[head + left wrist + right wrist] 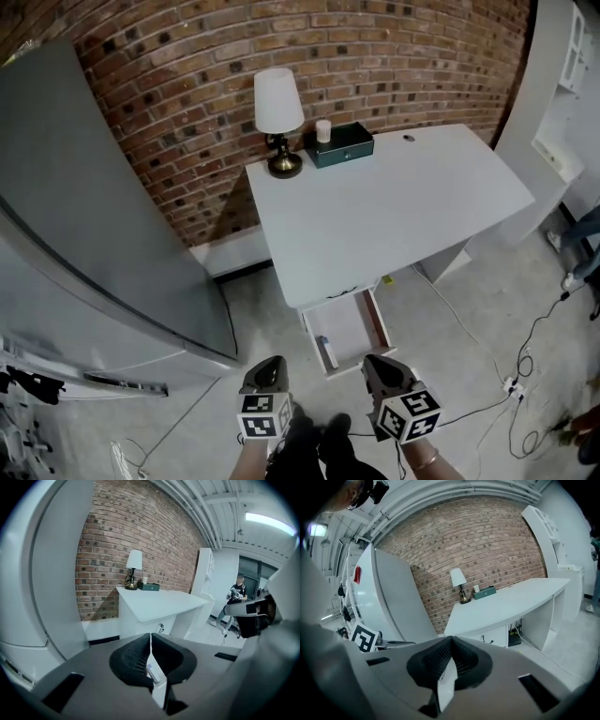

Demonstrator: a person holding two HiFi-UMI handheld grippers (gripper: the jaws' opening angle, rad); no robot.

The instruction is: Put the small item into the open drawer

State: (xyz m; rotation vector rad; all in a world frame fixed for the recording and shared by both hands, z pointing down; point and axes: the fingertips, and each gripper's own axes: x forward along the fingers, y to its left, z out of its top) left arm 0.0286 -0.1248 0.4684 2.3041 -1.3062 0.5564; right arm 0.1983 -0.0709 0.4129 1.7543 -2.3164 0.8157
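While you hold both tools low in front of the desk [394, 211], your left gripper [268, 367] and right gripper [379, 364] each have their jaws pressed together on nothing. The small item [326, 352], seemingly a slim white stick, lies inside the open drawer [354, 326], along its left wall.

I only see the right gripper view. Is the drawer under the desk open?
Observer: Yes. The head view shows the drawer pulled out below the desk's front edge.
Operator: Is anything inside it?
Observer: A small item lies along its left side.
Operator: Is the left gripper holding something?
Observer: No. The left gripper has its jaws together on nothing.
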